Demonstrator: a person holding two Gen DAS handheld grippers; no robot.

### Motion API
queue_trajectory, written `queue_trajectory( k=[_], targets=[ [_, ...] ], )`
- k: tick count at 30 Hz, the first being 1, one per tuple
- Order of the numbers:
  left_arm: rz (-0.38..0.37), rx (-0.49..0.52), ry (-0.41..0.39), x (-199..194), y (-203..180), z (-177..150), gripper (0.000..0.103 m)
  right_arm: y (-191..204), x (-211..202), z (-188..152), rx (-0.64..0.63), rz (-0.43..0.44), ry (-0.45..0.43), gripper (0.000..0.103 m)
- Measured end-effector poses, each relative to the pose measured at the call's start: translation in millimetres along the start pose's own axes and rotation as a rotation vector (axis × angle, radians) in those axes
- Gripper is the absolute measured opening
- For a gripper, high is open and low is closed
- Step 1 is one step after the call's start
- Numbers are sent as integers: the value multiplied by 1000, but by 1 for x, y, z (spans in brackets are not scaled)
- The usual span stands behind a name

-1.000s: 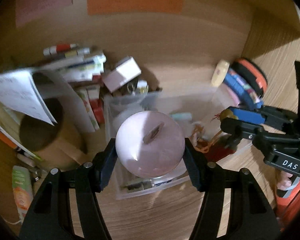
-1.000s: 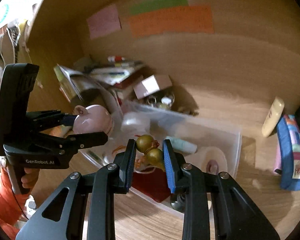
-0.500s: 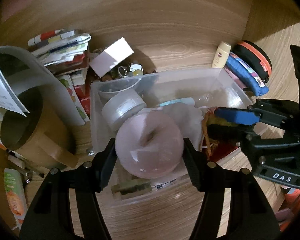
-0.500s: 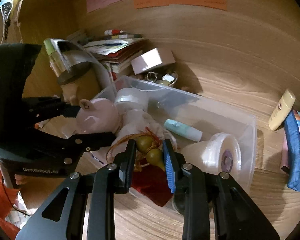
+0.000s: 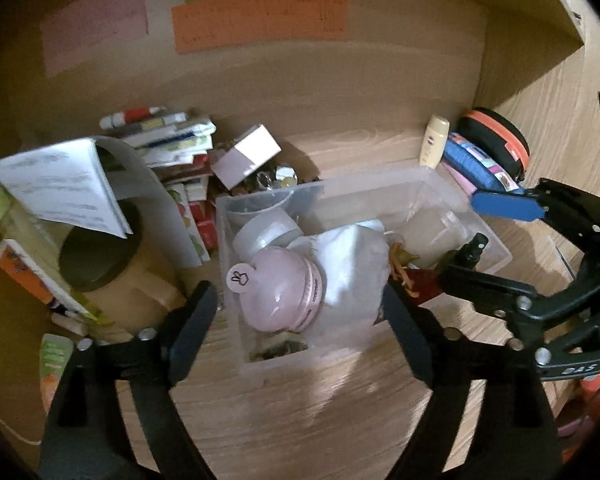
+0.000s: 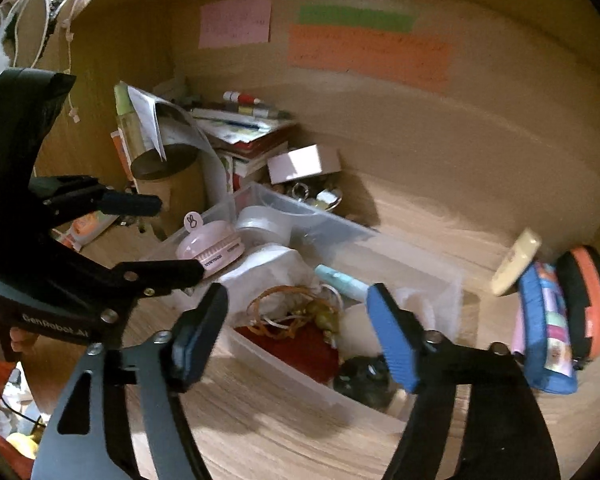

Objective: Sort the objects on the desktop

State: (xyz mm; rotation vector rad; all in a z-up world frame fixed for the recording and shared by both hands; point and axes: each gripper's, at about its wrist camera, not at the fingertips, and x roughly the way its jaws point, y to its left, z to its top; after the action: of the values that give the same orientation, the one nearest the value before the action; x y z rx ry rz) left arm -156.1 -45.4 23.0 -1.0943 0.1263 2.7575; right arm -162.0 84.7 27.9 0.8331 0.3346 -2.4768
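From the left wrist camera, the left gripper (image 5: 300, 308) hangs over the near end of a clear plastic bin (image 5: 460, 196) that stands on the wooden bench (image 5: 300, 408). Its black fingers (image 5: 192, 324) are spread wide apart and hold nothing. Between them, inside the bin, lies a pink round gadget (image 5: 280, 292) with a small rabbit tag, resting against a white crumpled bag (image 5: 348, 264). A white jar (image 5: 266, 232) sits behind the gadget in the bin. At the right side the right gripper (image 5: 488, 232) reaches in over the bin's far end, one blue pad above and one black finger below, well apart. A cream tube (image 5: 434, 140) and a blue pouch (image 5: 480, 164) lie beyond the bin near the back wall.

From the right wrist camera, the right gripper (image 6: 296, 332) also has its fingers (image 6: 392, 340) opened wide with nothing between them. Just past them, in the bin (image 6: 332, 228), a gold gourd charm (image 6: 320, 316) with orange cord lies on a red cloth (image 6: 300, 348), beside the white bag (image 6: 276, 272). The pink gadget (image 6: 210, 248) rests at the bin's left end, just beyond the left gripper (image 6: 168, 236), whose fingers stand apart around empty air. A teal tube (image 6: 340, 280) lies further back in the bin.
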Motion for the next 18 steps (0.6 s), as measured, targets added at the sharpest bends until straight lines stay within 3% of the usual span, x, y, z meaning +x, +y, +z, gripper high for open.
queue_trajectory(
  k=[7,18],
  targets=[
    [40,22,-52,-23,-11,-10,91,-1,-30,-10,4,-41,-48,83],
    [96,-1,-89,-34,-34,-30,91,-16,-60,-35,37,-59,-78,87]
  ],
)
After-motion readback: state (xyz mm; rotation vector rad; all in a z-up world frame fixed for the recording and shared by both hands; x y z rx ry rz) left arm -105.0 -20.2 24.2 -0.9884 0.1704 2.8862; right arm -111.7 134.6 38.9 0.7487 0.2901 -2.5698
